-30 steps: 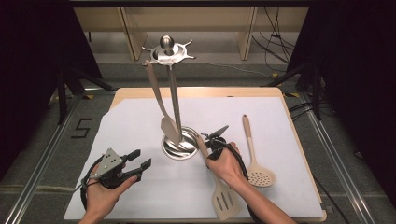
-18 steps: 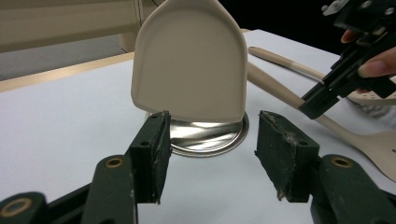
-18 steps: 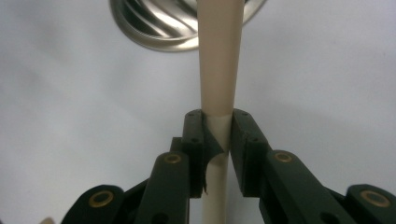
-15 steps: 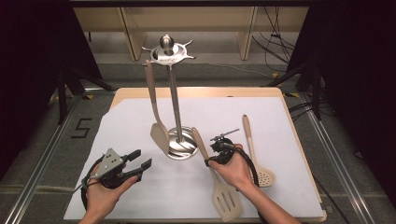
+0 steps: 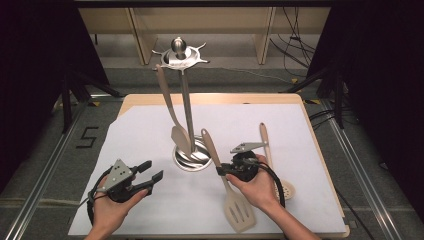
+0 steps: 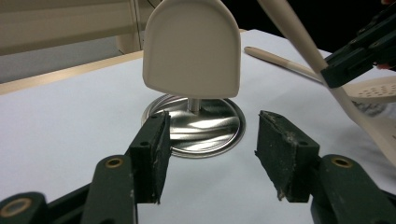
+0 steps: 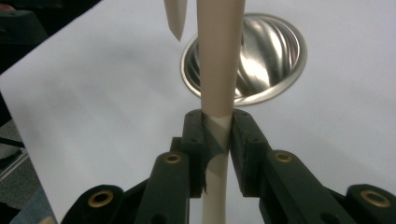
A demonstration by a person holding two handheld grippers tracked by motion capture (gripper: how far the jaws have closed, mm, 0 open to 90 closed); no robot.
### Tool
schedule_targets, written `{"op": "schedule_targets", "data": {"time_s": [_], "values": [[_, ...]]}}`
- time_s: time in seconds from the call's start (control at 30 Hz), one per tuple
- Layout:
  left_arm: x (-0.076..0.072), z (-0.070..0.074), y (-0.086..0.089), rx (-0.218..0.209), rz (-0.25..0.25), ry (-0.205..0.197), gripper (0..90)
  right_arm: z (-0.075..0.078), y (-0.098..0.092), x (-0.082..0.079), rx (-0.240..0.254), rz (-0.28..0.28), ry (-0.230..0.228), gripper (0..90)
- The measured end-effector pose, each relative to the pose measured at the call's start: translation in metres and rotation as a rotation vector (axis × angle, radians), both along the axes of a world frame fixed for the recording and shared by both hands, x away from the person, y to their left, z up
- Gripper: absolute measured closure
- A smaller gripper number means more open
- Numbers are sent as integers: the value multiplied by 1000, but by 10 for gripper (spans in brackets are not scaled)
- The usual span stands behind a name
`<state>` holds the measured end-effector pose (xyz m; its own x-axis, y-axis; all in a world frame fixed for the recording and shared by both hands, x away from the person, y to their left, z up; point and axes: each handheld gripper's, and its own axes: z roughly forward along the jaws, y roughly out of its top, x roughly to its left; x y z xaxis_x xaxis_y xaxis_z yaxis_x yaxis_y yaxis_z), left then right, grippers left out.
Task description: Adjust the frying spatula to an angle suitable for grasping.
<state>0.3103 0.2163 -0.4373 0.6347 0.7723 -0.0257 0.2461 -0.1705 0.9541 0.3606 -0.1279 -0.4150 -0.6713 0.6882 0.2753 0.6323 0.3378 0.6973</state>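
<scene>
Right gripper (image 7: 216, 135) clamps slotted spatula (image 5: 239, 212) handle; left gripper (image 6: 210, 154) jaws wide, empty

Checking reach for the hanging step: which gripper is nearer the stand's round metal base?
Right. The right gripper, shut on the slotted spatula's handle, sits just beside the base on its right. The left gripper rests open, farther off, below and left of the base.
</scene>
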Motion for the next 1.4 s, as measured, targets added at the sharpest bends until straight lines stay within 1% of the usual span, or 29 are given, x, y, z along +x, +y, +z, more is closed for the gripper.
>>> {"op": "schedule_targets", "data": {"time_s": [0.07,0.13,0.17,0.2,0.23,0.27,0.3,0.33,0.37,0.4,0.43,0.5,0.57,0.6,0.67,0.7,0.73,0.83,0.9,0.93,1.03,1.07,1.13,1.17,1.27,1.3,1.33,1.37,1.4], "values": [[0,0,0,1,0,-2,442,3,-2,-3,-1,11,-47,774],[0,0,0,4,0,-1,442,5,-2,-6,25,23,-72,774],[0,0,0,1,1,1,442,8,-3,-8,15,17,-85,774],[0,0,0,1,-1,0,442,9,-3,-10,24,17,-86,774],[0,0,0,2,-3,-3,441,10,-5,-9,21,37,-120,774],[0,0,0,-1,-2,-1,442,12,-6,-10,22,32,-134,774],[0,0,0,-1,-3,-1,441,13,-7,-11,41,40,-128,774],[0,0,0,0,-2,-1,441,13,-7,-11,45,44,-149,775],[0,0,-1,-1,-2,0,441,14,-8,-12,63,50,-139,775],[0,0,0,0,-2,0,441,16,-8,-15,64,30,-135,774],[0,0,-1,0,-2,-1,441,17,-9,-15,62,33,-159,774],[1,0,1,31,-14,-17,441,19,-11,-14,85,55,-199,775],[1,0,1,30,-12,-16,441,22,-12,-16,93,44,-219,775],[0,0,0,15,-5,-6,441,23,-12,-16,96,50,-238,775],[-1,0,-1,-3,0,-1,441,26,-12,-19,108,44,-246,775],[-1,0,-1,-3,0,-1,441,27,-13,-19,109,49,-264,775],[-1,0,-1,-1,0,-2,441,28,-12,-20,115,42,-258,775],[-1,0,-1,1,0,-4,441,30,-12,-19,129,56,-299,775],[0,0,0,0,-1,-5,441,33,-11,-23,126,47,-277,775],[0,0,0,1,0,-4,441,34,-12,-21,118,63,-303,775],[-1,0,0,1,0,-6,441,38,-9,-23,135,60,-307,775],[-1,0,0,2,0,-7,441,40,-10,-23,128,64,-311,775],[-1,0,0,-1,1,-6,441,43,-9,-22,134,81,-335,775],[-1,0,0,1,0,-8,441,46,-8,-23,134,73,-331,775],[1,0,0,-8,-11,-19,441,52,-7,-23,146,79,-359,775],[1,0,0,-7,-12,-21,441,54,-6,-25,144,73,-337,775],[1,0,0,-8,-11,-19,441,55,-6,-24,145,86,-360,775],[1,0,0,-8,-11,-20,441,57,-5,-25,149,77,-346,775],[1,0,0,-9,-9,-17,441,59,-6,-24,141,85,-369,775]]}}
